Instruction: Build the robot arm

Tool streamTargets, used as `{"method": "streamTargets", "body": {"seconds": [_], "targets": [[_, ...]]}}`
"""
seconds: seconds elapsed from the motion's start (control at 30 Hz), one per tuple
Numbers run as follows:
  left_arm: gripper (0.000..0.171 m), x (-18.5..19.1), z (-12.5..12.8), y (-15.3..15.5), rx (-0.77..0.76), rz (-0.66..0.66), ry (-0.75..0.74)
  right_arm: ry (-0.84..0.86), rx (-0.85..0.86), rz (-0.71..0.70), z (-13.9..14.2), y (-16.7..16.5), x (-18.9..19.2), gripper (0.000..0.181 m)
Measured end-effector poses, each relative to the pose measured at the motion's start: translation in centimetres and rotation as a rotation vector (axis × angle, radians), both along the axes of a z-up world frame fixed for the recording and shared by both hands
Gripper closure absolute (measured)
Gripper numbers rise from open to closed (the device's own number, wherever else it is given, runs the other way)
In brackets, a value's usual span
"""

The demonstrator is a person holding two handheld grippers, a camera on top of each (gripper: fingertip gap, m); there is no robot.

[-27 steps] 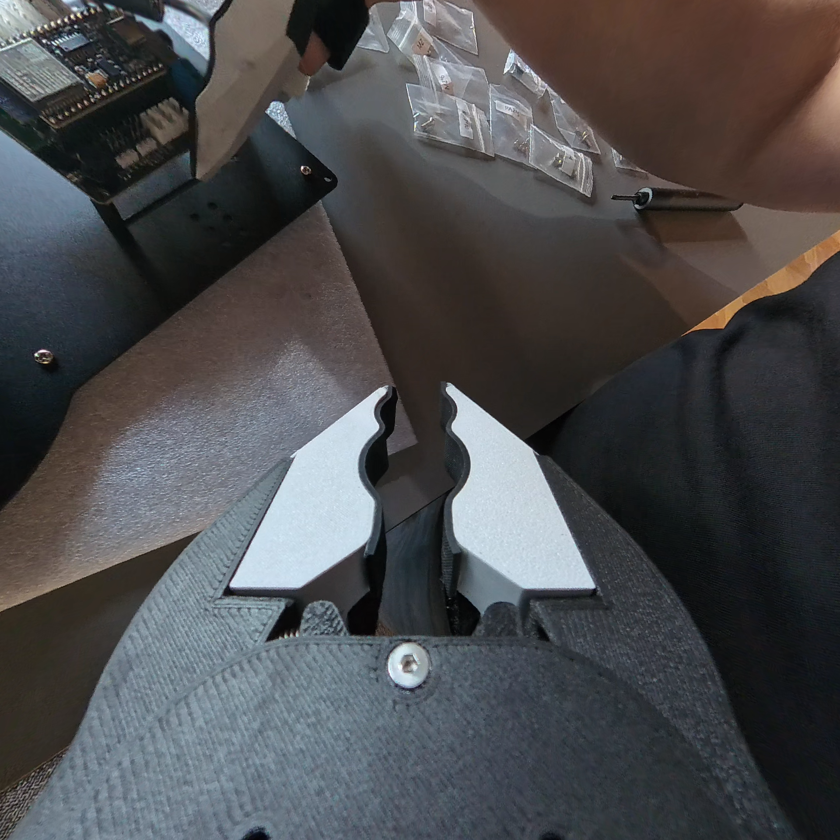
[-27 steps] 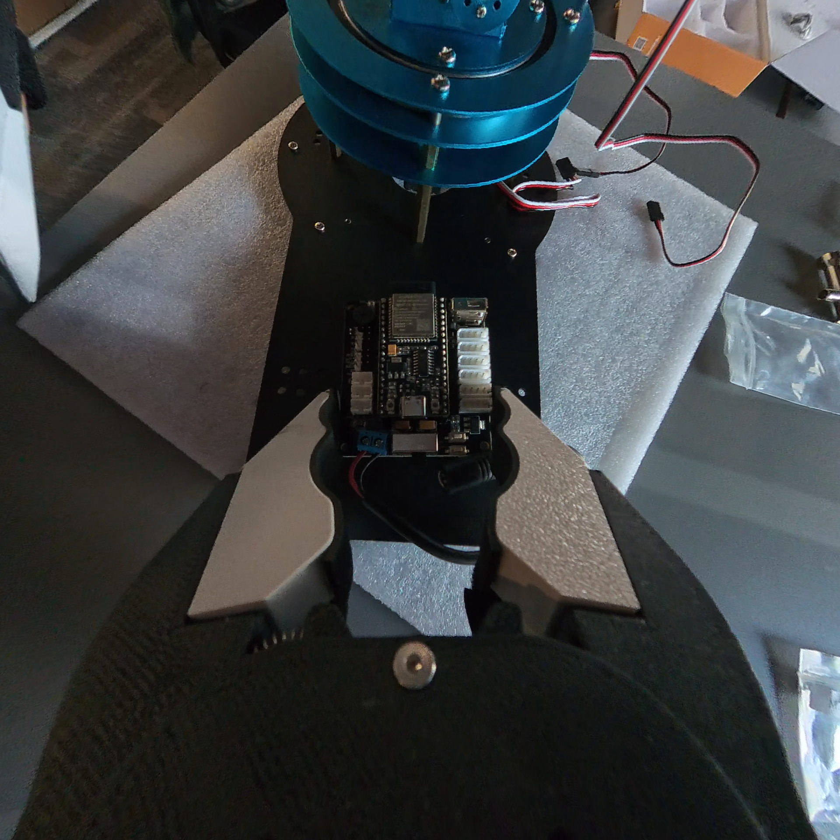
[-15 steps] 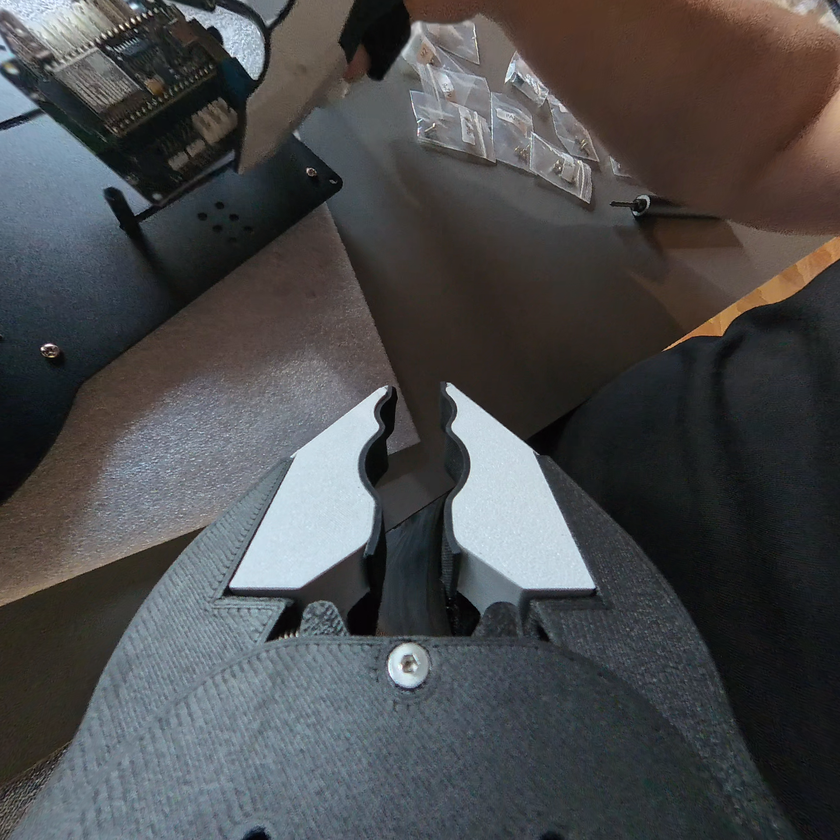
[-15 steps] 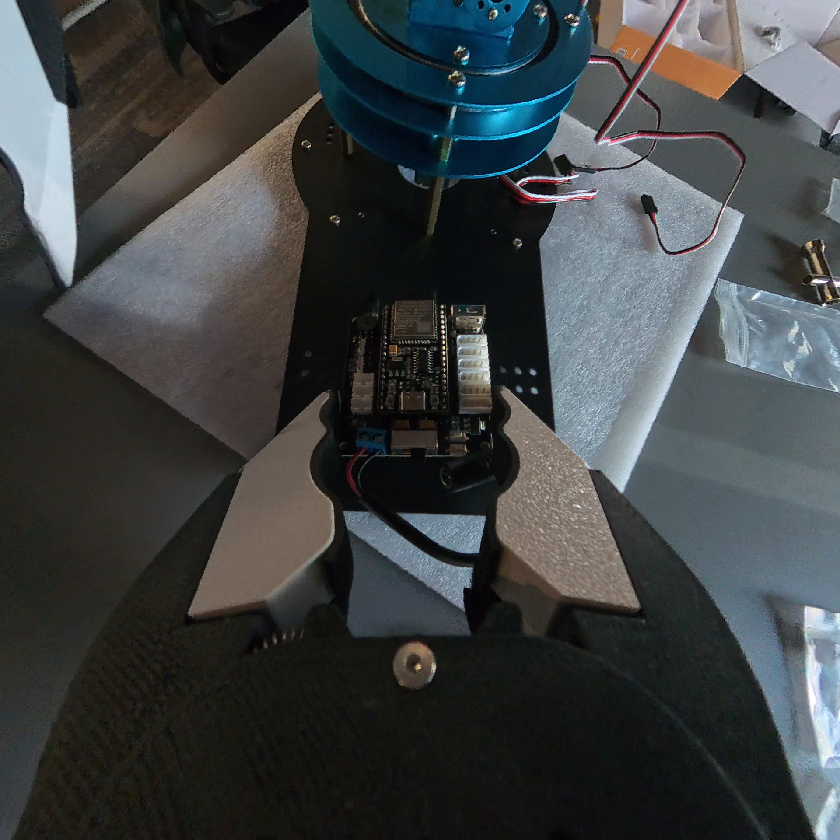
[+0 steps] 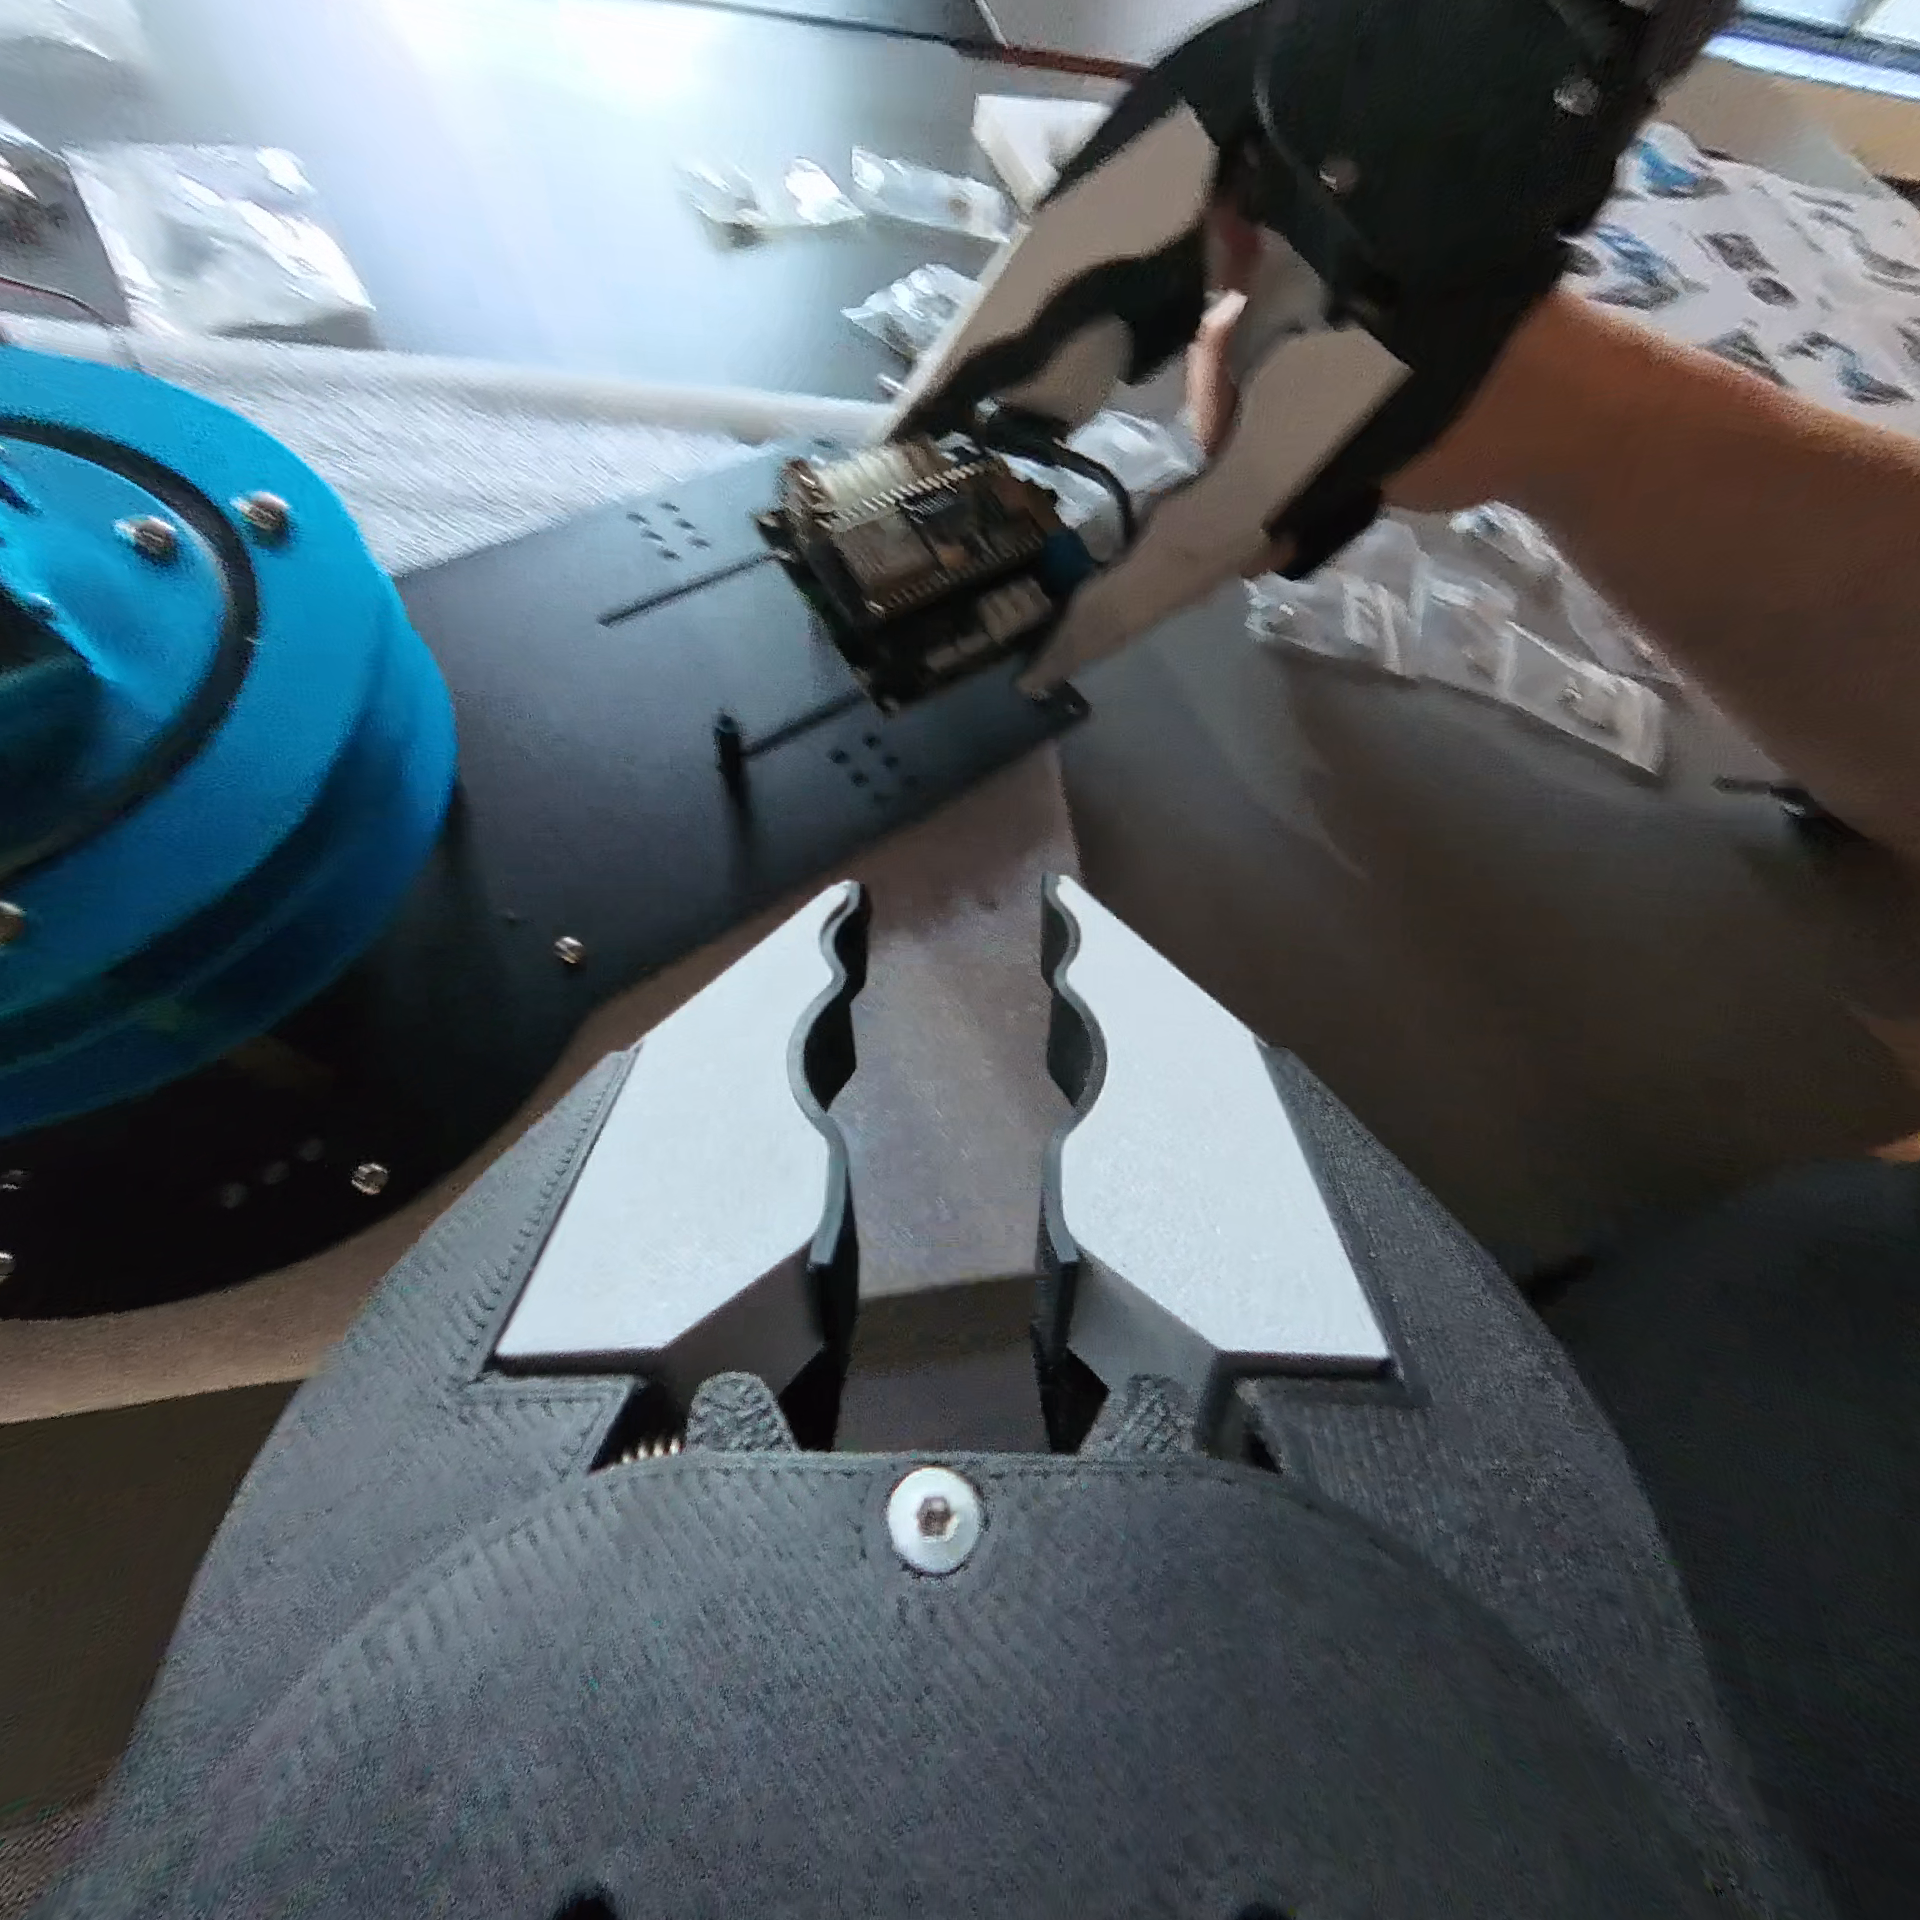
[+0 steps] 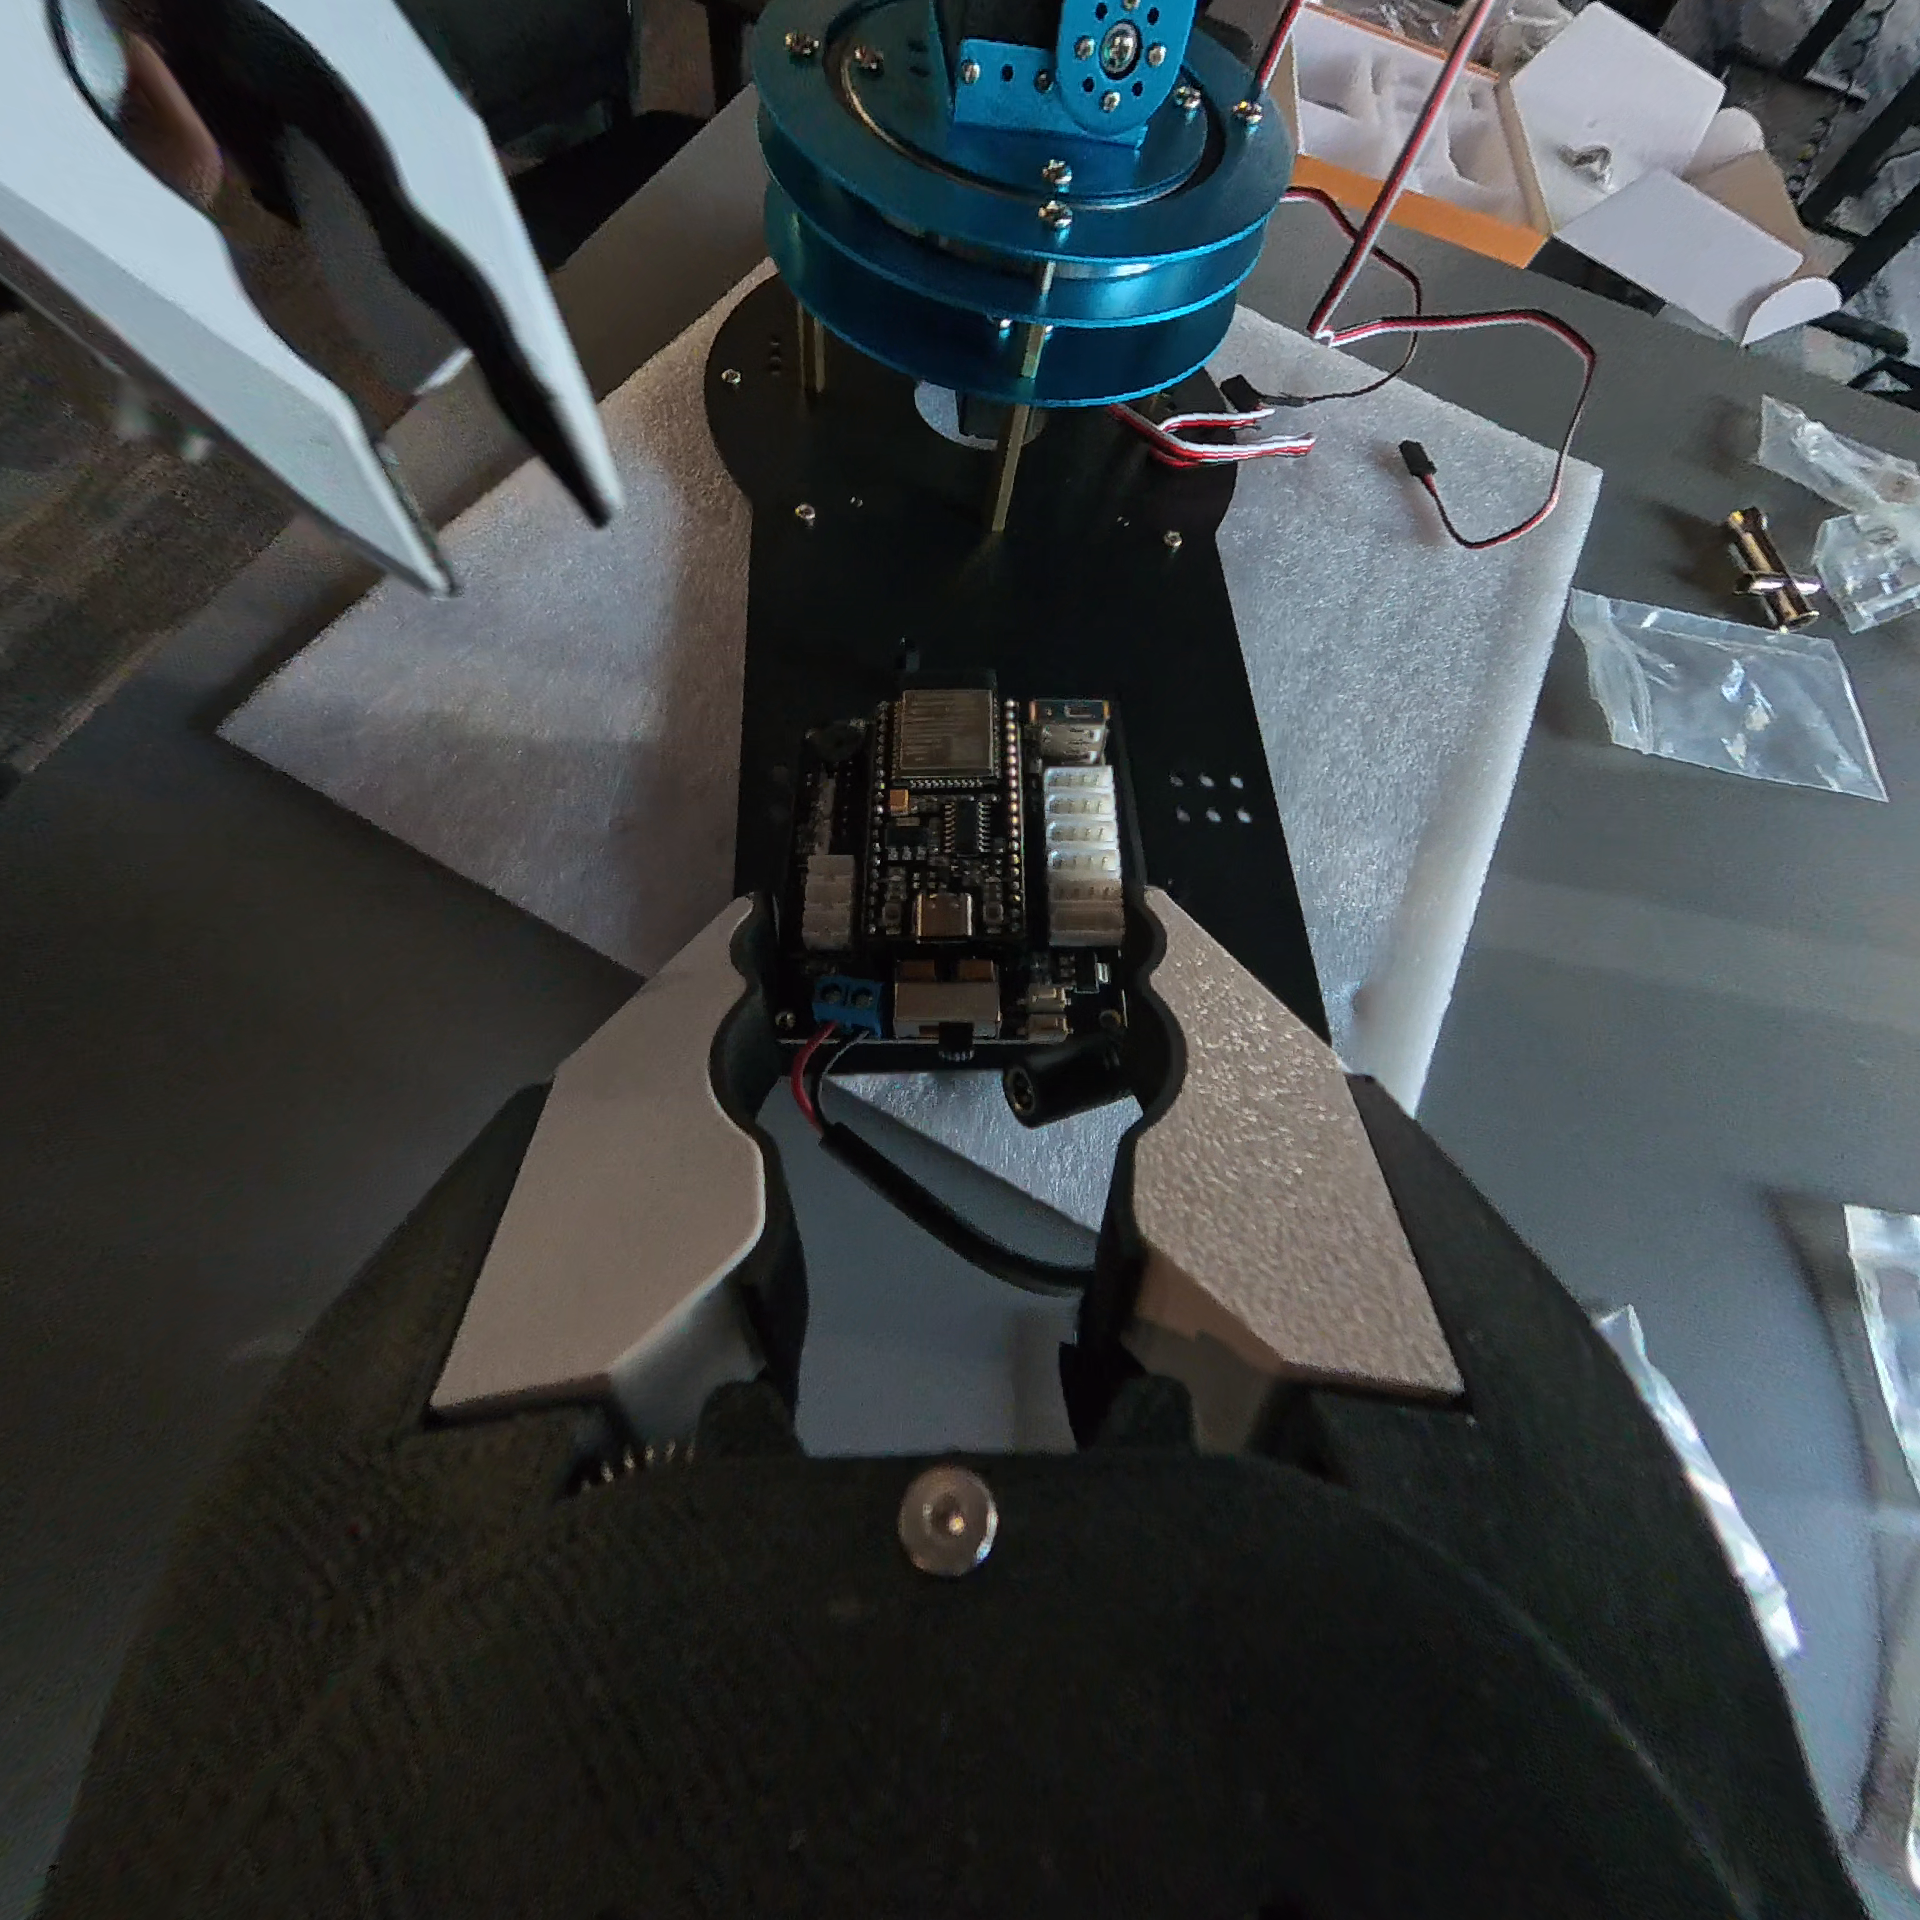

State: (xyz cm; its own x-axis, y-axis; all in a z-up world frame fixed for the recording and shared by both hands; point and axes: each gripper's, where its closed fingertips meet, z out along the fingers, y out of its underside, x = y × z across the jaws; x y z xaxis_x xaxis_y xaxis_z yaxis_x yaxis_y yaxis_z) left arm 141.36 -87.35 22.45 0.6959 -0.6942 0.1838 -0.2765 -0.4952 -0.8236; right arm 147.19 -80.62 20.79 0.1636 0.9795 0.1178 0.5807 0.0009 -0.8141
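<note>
The biggest thing here is the dark grey table. On it lies a white foam sheet, and on the foam lies a long black base plate. The plate runs straight away from the right gripper, with its far end under a stack of round blue metal discs. Red, white and black wires trail off the foam to the right of the discs.

Near the close end of the plate sits a small black circuit board with white plugs down its sides and a blue plug at its near edge. Its long side points the same way as the plate. The right gripper is the closer one. Its two grey fingers stand one on each side of the board's near end. They look pressed against the board's edges, so the right gripper seems to be gripping the board. A thin black cable runs from the board back between the fingers.

The left gripper is farther off, to the left of the plate and well apart from the board. Its fingers have a gap between them and nothing is in it. It hangs over the foam edge, with the blue discs off to its left.

Small clear plastic bags lie on the table to the right, beside a little shiny metal part. White cardboard boxes sit at the far edge. The room behind is dim and hard to make out.
</note>
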Motion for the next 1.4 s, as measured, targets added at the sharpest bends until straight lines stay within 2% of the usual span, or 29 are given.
{"method": "streamTargets", "body": {"seconds": [0.17,0.33,0.53,0.93,1.4], "targets": [[0.126,0.4,-1.2,3.0,-0.005,0.095,-0.016,-0.034,-0.001,0.002,-0.4,0.2,0.6,0.116],[0.127,1.1,-2.1,4.2,0.01,0.083,0.026,-0.041,-0.003,0.002,-0.6,0.0,1.0,0.117],[0.123,1.6,-2.6,5.3,-0.013,0.086,0.008,-0.038,-0.004,-0.003,-0.6,0.2,1.2,0.117],[0.124,2.1,-3.1,5.4,-0.051,0.066,-0.028,-0.034,-0.008,0.008,-0.3,0.5,1.2,0.117],[0.124,1.0,-2.1,3.9,-0.048,0.085,-0.052,-0.027,0.03,0.038,0.2,0.8,-0.3,0.117]]}}
